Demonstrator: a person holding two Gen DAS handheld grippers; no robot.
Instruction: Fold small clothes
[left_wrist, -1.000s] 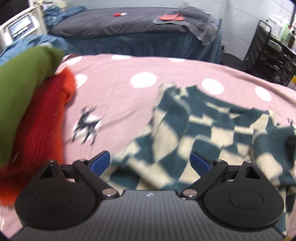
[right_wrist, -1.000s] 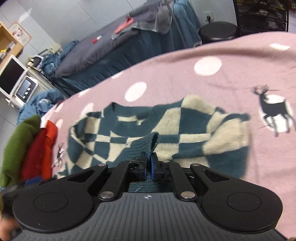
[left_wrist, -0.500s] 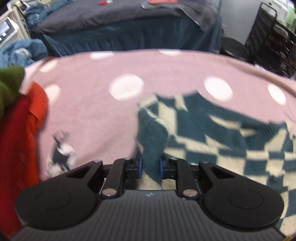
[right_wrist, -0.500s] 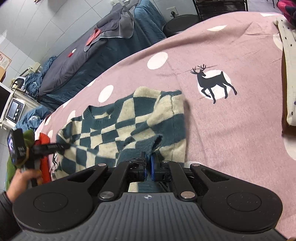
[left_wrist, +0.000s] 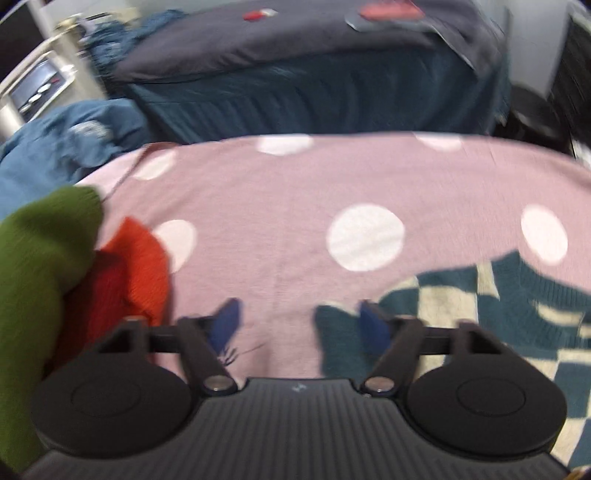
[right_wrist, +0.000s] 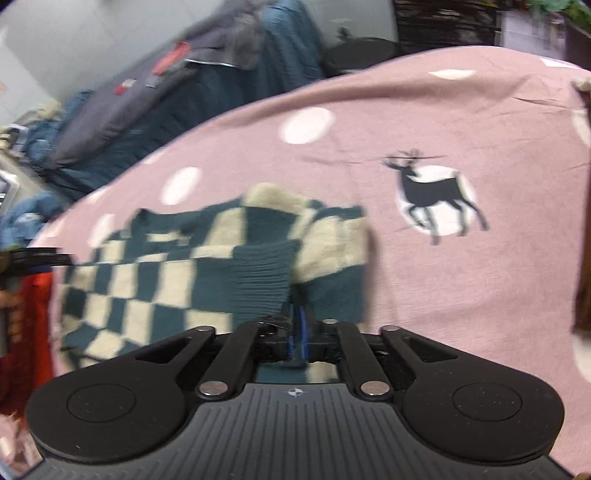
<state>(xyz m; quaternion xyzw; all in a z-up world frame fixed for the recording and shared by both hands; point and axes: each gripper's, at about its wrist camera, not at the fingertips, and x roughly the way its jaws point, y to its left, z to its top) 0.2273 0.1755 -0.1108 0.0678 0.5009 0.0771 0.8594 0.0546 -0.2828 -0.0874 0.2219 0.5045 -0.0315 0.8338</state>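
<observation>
A teal-and-cream checked sweater (right_wrist: 162, 280) lies flat on the pink blanket (right_wrist: 461, 295). Its right sleeve is folded over the body, and the ribbed teal cuff (right_wrist: 262, 280) ends at my right gripper (right_wrist: 297, 328). That gripper's jaws are opening: a narrow slit shows between the pads, with the cuff's edge in it. In the left wrist view the sweater (left_wrist: 498, 314) fills the right side. My left gripper (left_wrist: 299, 325) is opening wide, and the other teal cuff (left_wrist: 336, 332) hangs loose beside its right pad (left_wrist: 373, 325). The left gripper's fingers (right_wrist: 40, 256) and a hand show at the right wrist view's left edge.
A green garment (left_wrist: 40, 258) and a red one (left_wrist: 136, 266) are piled at the blanket's left edge. A dark bed (left_wrist: 295, 74) and blue cloth (left_wrist: 74, 140) lie beyond the far edge. A deer print (right_wrist: 432, 195) marks the blanket, and a brown garment (right_wrist: 583, 221) sits at the right.
The left gripper shut on the left sleeve, carried it, and has now let go with its jaws spread. The right gripper laid its cuff flat on the sweater, and its pads have parted slightly.
</observation>
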